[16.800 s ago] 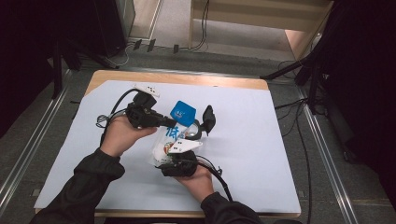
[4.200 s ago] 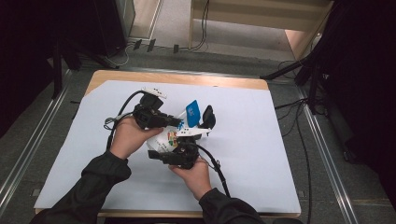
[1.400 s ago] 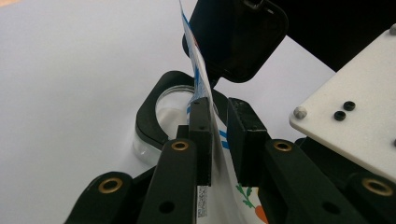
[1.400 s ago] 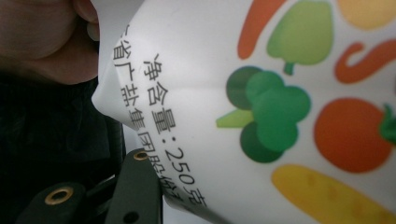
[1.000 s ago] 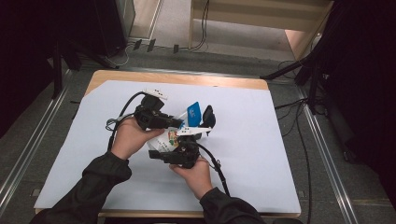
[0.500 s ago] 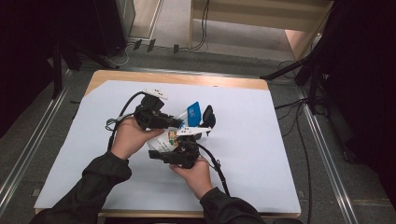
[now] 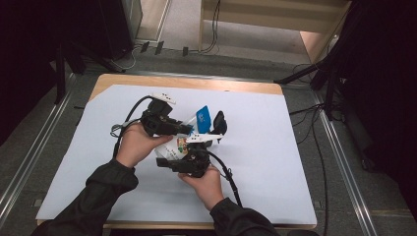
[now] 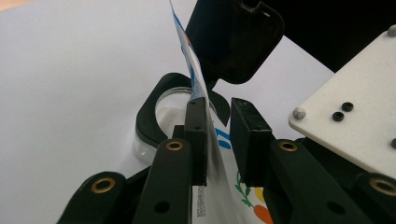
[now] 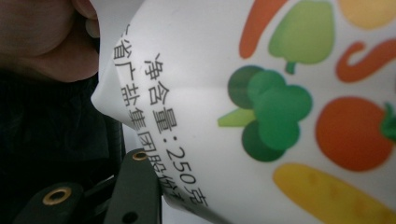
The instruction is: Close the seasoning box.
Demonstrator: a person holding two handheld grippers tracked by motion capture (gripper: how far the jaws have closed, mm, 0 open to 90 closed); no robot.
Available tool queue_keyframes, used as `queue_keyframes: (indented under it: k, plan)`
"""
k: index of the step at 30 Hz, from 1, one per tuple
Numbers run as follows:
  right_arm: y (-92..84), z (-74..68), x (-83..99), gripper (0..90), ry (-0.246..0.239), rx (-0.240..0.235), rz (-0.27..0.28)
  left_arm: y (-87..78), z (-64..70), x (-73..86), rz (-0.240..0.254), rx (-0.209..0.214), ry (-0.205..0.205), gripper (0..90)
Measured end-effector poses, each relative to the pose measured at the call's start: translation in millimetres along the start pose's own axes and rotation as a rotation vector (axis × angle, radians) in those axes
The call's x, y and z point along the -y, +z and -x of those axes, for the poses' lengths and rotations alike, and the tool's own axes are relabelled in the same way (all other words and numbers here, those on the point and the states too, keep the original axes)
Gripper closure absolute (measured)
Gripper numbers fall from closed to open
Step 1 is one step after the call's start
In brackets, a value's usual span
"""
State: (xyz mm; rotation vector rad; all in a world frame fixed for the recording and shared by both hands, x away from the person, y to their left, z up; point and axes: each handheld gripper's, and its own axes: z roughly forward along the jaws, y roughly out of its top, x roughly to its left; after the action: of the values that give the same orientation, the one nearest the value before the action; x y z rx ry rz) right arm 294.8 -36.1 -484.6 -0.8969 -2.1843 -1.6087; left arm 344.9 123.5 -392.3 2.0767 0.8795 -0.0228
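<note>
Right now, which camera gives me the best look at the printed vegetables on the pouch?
The right gripper view: the pouch faces it close up, with sharp vegetables and text. The left gripper view catches the pouch's edge between its own jaws. The high view shows a small white and blue pouch between both grippers.

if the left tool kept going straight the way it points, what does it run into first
Probably the small clear container with the black flip lid, lying just beyond the left tool. The white printed bag already sits between its jaws, touching one pad, so that comes first of all. Depth is hard to judge.
</note>
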Motion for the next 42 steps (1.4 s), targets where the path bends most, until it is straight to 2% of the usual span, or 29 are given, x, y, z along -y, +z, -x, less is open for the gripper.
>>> queue_keyframes:
  k: [17, 25, 28, 42]
  plan:
    - [0.0, 0.0, 0.3, 61.1, -0.006, 0.007, 0.000, -3.0, -1.1, -0.9, 0.009, 0.005, -0.008, 71.7]
    - [0.1, -0.1, 0.3, 61.3, -0.003, 0.005, 0.001, -3.8, -2.9, -0.6, 0.006, 0.007, -0.010, 71.6]
    - [-0.1, -0.2, 0.1, 61.4, -0.004, 0.004, 0.003, -4.3, -3.8, -0.5, 0.005, -0.004, -0.011, 71.4]
    - [-0.2, -0.7, 0.0, 61.6, -0.008, 0.006, 0.001, -4.4, -5.1, -0.1, 0.002, 0.007, -0.014, 73.4]
